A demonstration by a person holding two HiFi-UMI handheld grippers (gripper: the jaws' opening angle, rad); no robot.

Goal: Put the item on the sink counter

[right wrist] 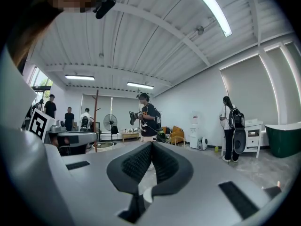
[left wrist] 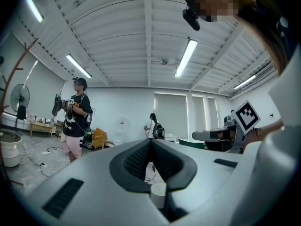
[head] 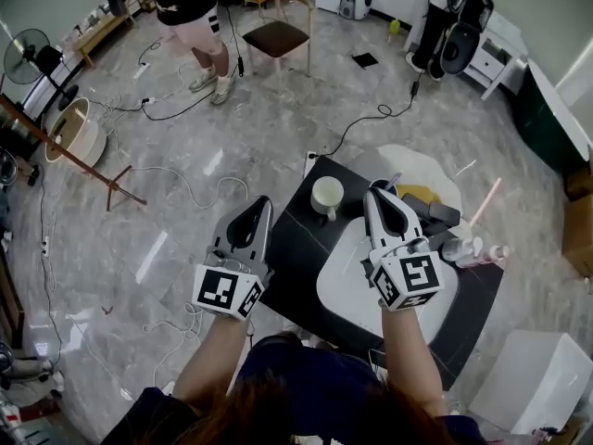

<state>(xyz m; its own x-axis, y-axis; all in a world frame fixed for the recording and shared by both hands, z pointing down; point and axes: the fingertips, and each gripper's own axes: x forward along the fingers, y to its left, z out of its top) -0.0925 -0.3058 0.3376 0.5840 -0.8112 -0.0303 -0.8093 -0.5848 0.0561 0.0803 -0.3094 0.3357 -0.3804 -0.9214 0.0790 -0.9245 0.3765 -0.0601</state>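
A black sink counter point(head: 295, 248) with a white basin point(head: 345, 290) stands in front of me in the head view. On it are a white cup point(head: 327, 196), a yellow item point(head: 416, 193), a black item point(head: 437, 214) and small pink-capped bottles point(head: 471, 250). My left gripper point(head: 264, 202) hangs over the counter's left edge, shut and empty. My right gripper point(head: 374, 193) is above the basin's far side, also shut with nothing in it. In the gripper views both point level into the room, left gripper point(left wrist: 150, 142) and right gripper point(right wrist: 151, 145), each with its pads pressed together.
A person point(head: 190, 12) stands at the back beside a chair point(head: 278, 35). Cables point(head: 176, 179) run across the marble floor. A fan point(head: 23, 58) and a wooden rack point(head: 65, 151) are at left. A white box point(head: 536, 383) sits at lower right.
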